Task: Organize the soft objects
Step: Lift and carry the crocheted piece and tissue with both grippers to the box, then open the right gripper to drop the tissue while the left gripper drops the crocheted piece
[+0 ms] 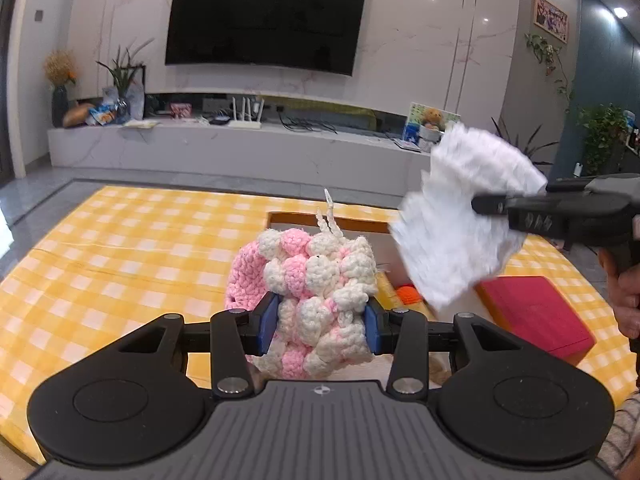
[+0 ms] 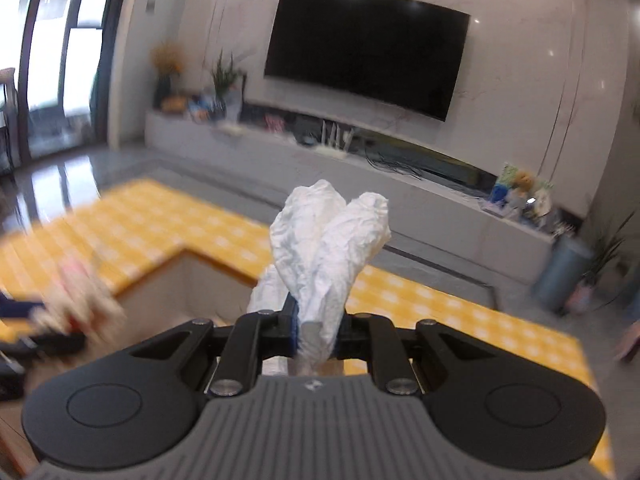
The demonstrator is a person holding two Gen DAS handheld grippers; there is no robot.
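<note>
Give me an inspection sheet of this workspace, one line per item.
Surface: yellow checked cloth.
Job's things: pink-and-white crochet piece; white fluffy cloth; open box beyond them.
Clutter: red box; small orange item.
Grippers: left gripper shut on the crochet piece; right gripper shut on the white cloth.
Cables: black cables on the TV shelf.
Surroundings: wall television, potted plants.

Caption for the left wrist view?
Left hand-held gripper clamps a pink-and-white crochet piece above a yellow checked cloth.
</note>
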